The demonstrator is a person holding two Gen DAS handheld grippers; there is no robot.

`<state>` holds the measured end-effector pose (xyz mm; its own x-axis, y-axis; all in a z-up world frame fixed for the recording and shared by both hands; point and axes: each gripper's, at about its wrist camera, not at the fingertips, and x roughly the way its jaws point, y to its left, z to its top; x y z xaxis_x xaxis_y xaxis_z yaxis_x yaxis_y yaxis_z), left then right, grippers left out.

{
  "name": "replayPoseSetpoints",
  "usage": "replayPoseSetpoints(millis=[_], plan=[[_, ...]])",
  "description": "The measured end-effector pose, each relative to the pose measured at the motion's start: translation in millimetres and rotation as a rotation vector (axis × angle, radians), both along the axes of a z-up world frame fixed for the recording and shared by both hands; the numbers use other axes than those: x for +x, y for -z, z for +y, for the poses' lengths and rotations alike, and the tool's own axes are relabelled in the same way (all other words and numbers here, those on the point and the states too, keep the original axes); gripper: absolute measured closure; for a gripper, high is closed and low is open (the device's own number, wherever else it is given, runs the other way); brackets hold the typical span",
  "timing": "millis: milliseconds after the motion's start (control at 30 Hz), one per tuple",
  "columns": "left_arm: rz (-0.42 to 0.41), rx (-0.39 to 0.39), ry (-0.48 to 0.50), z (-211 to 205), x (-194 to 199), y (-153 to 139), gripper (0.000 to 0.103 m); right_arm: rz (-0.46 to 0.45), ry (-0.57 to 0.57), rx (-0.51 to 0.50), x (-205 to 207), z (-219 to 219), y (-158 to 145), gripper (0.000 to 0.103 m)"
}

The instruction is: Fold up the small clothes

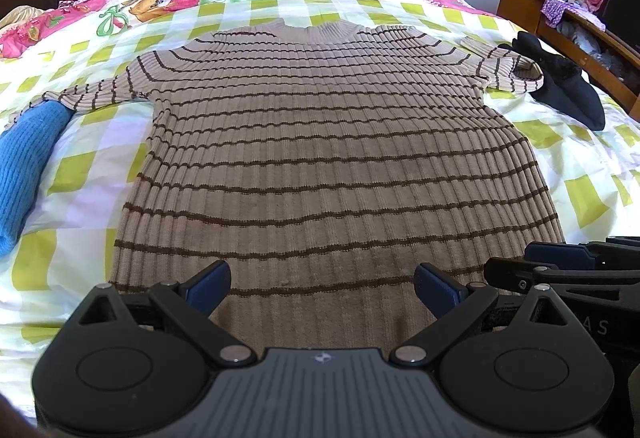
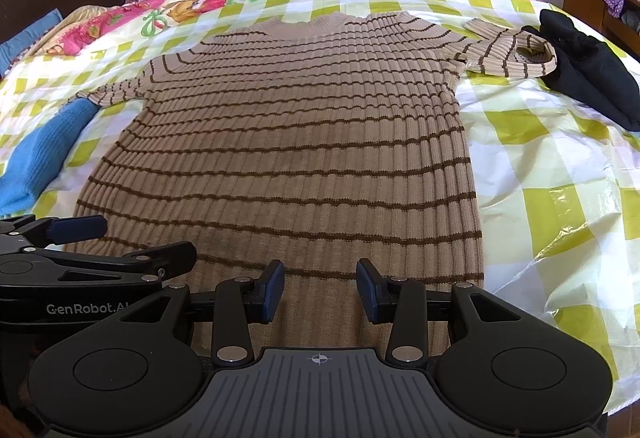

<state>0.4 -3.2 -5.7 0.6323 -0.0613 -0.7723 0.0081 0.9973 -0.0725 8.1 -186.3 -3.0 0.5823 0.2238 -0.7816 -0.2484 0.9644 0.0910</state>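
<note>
Sweater (image 1: 320, 141) lies flat on the bed (image 1: 580, 173), hem edge toward me. My left fingers (image 1: 322, 288) gape wide over the hem; my right fingers (image 2: 320, 288) part narrower, both holding nothing. Blue garment (image 1: 28, 165) flanks left, black garment (image 1: 568, 85) right.

Checked bed cover (image 1: 576, 189) under striped sweater (image 1: 320, 141), blue knit (image 1: 28, 161), black garment (image 1: 568, 85)

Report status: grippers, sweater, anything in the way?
Left gripper open, right gripper open, both at hem. Striped sweater flat, unfolded, right sleeve doubled back. Blue knit at left sleeve, black garment at right.
</note>
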Motion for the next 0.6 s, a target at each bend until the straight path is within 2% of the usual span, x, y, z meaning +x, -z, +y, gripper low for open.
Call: replayPoseSetpoints(millis=[600], plan=[[0.004, -0.002, 0.004, -1.0, 0.3, 1.6, 0.0, 0.006, 0.006, -0.009, 1.2, -0.6, 2.3, 0.064]])
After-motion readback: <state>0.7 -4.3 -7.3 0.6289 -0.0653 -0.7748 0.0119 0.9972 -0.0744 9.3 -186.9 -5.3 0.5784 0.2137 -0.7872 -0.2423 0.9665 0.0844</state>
